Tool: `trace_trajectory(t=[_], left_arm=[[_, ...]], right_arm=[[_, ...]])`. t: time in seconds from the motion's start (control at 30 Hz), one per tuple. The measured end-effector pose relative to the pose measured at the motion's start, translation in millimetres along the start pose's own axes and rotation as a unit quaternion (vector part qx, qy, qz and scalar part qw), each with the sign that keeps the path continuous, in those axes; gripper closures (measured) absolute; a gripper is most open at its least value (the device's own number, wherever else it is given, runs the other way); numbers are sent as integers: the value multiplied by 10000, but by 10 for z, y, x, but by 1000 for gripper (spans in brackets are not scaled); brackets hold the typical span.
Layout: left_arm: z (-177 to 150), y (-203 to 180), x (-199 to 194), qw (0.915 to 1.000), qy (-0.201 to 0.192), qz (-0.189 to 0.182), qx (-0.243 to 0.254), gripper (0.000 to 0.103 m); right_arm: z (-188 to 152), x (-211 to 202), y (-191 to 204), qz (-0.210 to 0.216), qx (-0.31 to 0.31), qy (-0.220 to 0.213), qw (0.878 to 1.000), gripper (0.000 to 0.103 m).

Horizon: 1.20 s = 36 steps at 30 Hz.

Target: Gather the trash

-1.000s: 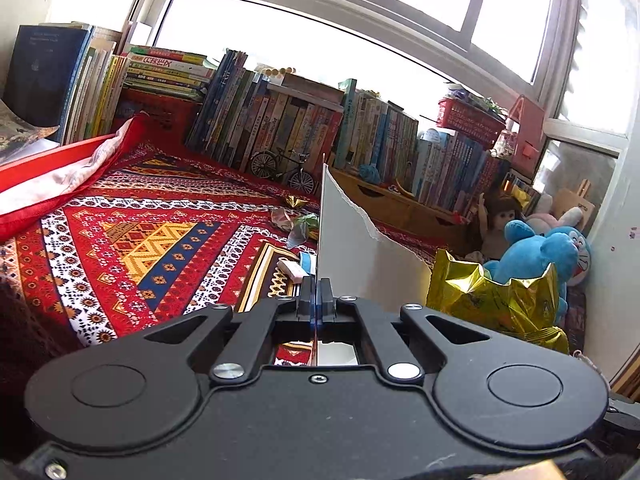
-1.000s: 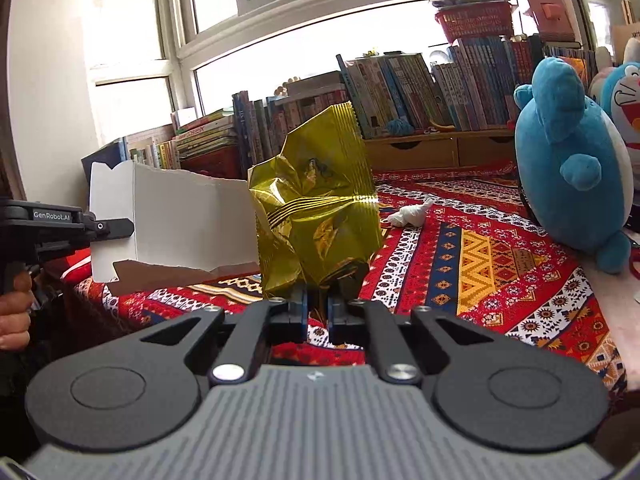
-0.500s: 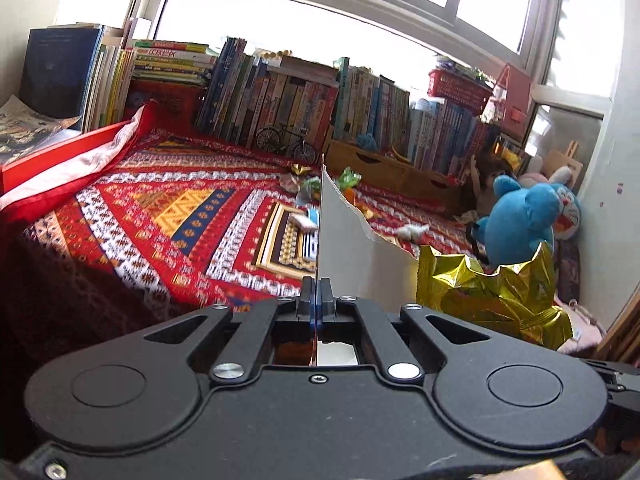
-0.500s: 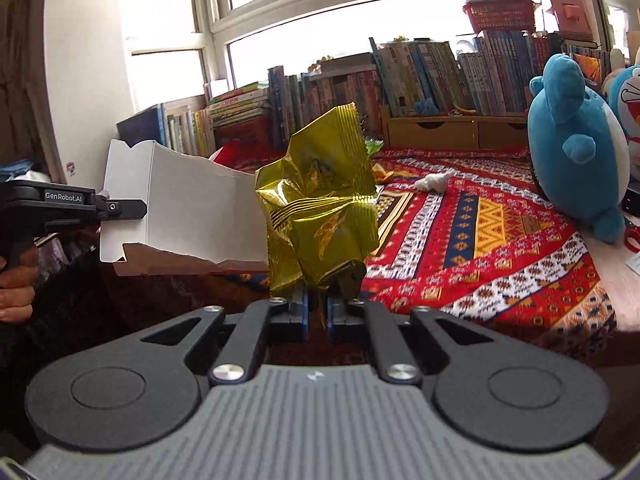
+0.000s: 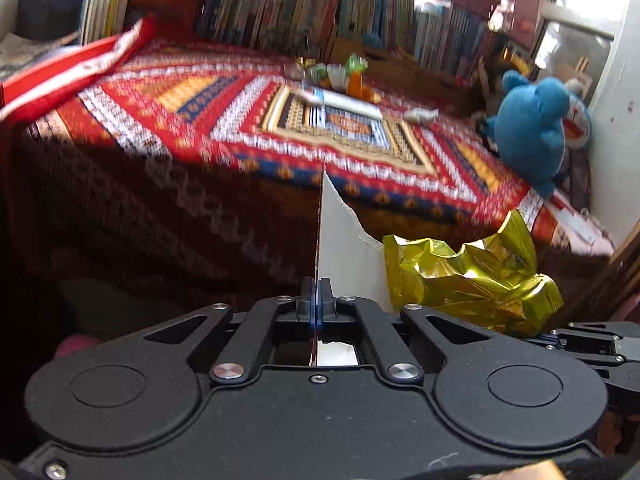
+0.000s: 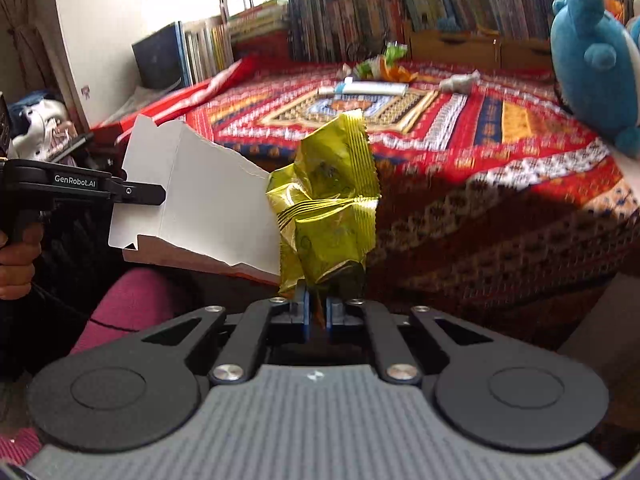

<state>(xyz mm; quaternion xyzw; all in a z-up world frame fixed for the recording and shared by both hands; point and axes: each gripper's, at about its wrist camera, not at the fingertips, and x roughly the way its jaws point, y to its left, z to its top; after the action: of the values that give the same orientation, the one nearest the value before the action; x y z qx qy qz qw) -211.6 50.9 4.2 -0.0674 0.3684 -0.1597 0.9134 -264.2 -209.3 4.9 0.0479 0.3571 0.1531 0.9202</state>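
Both grippers are sinking and pulling back from the patterned bedspread (image 5: 168, 92), whose near edge now fills the views where the windows showed a second ago. Books (image 5: 280, 8) are lining the far side of the bed, and a blue plush toy (image 6: 592, 64) is sitting at its right edge. Ahead of the left gripper (image 5: 317, 294), a torn white cardboard box (image 6: 200, 196) is sticking out edge-on, clamped between its closed jaws. Just beside it, the right gripper (image 6: 316, 312) is pinching the bottom of a crumpled gold snack wrapper (image 6: 328, 208), held upright. More wrappers (image 6: 380, 66) and a white tube (image 6: 368, 89) are lying mid-bed.
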Motion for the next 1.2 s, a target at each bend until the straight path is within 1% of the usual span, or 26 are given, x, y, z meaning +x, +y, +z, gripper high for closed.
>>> trace_trajectory(t=[0.13,0.27,0.47,0.63,0.83,1.0,1.2], left_arm=[[-170,-30,259,9982,595,33,54,102],[-333,-33,572,9917,1265,224,3,102],[-586,-4,970,9817,1860,419,-19,102],[-753,11,1286,9730,2241,551,-48,102],[-901,-2,1643,9636,2576,713,-38,102],[-1004,-25,1899,9561,2817,804,2,101],[-1092,-12,2126,9494,3008,903,8,100]], right_arm=[[-121,185,7,89,55,504,9987,93],[-246,402,-11,178,163,975,9949,93],[-442,708,-67,238,349,1559,9869,93],[-555,943,-140,203,569,1925,9794,93],[-629,1220,-177,214,723,2273,9709,93],[-698,1417,-203,210,790,2518,9643,93],[-739,1626,-234,171,846,2721,9584,92]])
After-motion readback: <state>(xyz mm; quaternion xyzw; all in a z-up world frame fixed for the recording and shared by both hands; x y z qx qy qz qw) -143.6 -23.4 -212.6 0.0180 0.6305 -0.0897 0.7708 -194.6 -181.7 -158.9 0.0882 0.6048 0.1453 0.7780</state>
